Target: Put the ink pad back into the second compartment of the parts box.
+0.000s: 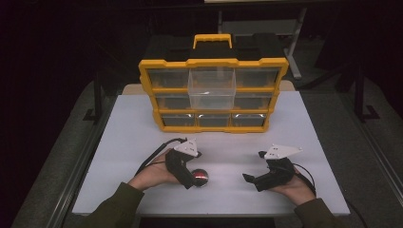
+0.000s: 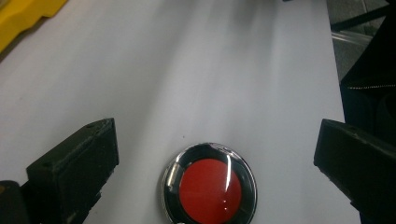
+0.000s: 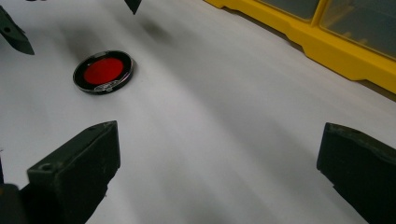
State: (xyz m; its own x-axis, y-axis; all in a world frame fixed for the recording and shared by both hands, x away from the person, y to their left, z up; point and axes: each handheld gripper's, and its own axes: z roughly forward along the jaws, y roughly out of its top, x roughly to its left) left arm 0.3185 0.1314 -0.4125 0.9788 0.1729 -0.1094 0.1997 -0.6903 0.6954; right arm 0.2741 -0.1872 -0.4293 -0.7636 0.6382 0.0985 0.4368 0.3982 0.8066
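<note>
In the high view a yellow drawer organizer [image 1: 213,95] with a black top and a yellow carry handle stands at the far edge of the white tabletop [image 1: 133,128], its middle clear drawer [image 1: 212,88] in the top row pulled out toward the person. Near the front edge, left of centre, the left gripper [image 1: 190,178] is held in the person's left hand [image 1: 151,175] and points down at a round red compact [image 1: 200,177] that lies flat on the tabletop just beside its tip; how far its jaws are spread cannot be read from here. The right gripper [image 1: 254,168], held in the right hand [image 1: 297,190] near the front edge right of centre, has its jaws apart with nothing between them. The left gripper view adds what the high view hides: the left gripper [image 2: 215,158] stands wide, one black jaw on each side of the compact [image 2: 209,184], neither touching it, and the compact shows a red centre inside a shiny dark rim. The right gripper view shows the right gripper [image 3: 217,158] wide over bare tabletop, the compact [image 3: 103,71] well apart at upper left, and the organizer's yellow base [image 3: 345,56] at upper right.
</note>
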